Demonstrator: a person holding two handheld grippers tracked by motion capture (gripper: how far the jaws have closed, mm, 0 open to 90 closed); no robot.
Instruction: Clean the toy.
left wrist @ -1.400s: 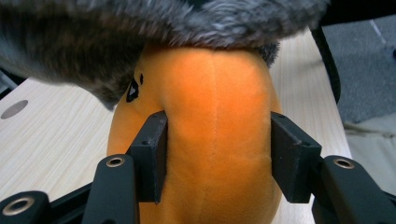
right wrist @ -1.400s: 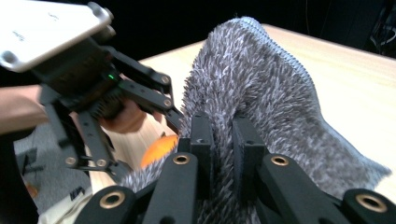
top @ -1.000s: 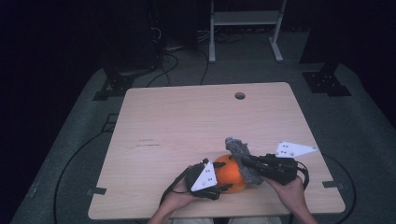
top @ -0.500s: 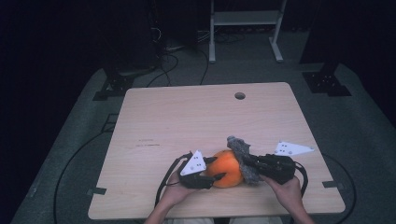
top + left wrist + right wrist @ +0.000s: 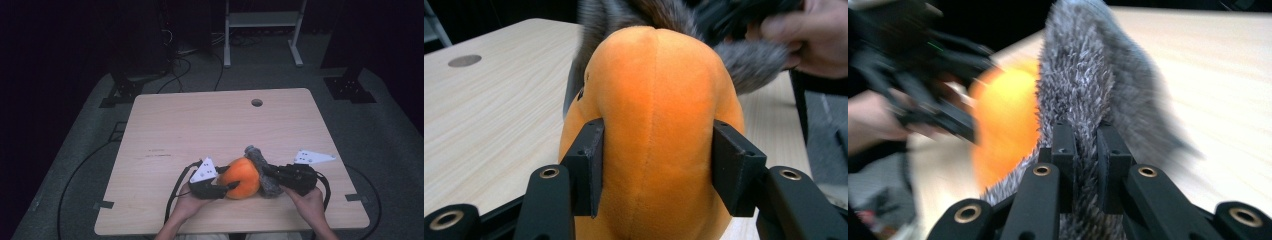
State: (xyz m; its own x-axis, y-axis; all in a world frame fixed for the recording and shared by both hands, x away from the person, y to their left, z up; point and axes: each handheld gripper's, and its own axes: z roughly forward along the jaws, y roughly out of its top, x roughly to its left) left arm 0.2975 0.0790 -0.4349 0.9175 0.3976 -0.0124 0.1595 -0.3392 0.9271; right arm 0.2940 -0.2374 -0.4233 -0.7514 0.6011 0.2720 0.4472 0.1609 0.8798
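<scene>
A plush toy lies near the front edge of the wooden table (image 5: 200,125). It has a round orange body (image 5: 242,179) and a grey furry part (image 5: 256,156) on its right side. My left gripper (image 5: 227,179) comes in from the left, and its jaws have just been closing with the orange body (image 5: 659,90) between them. The pads (image 5: 591,165) now press into its sides. My right gripper (image 5: 269,173) is shut on the grey fur (image 5: 1098,75), pinching it tightly (image 5: 1087,145). The orange body (image 5: 1008,115) shows beyond the fur.
A round cable hole (image 5: 257,102) sits near the table's far edge. A white metal frame (image 5: 261,20), dark stands and cables are on the floor behind. Each gripper's cable loops over the table front.
The left gripper has shifted slightly across the table onto the plush, and its jaws have closed on the orange body. The right gripper has stayed put on the grey fur.
</scene>
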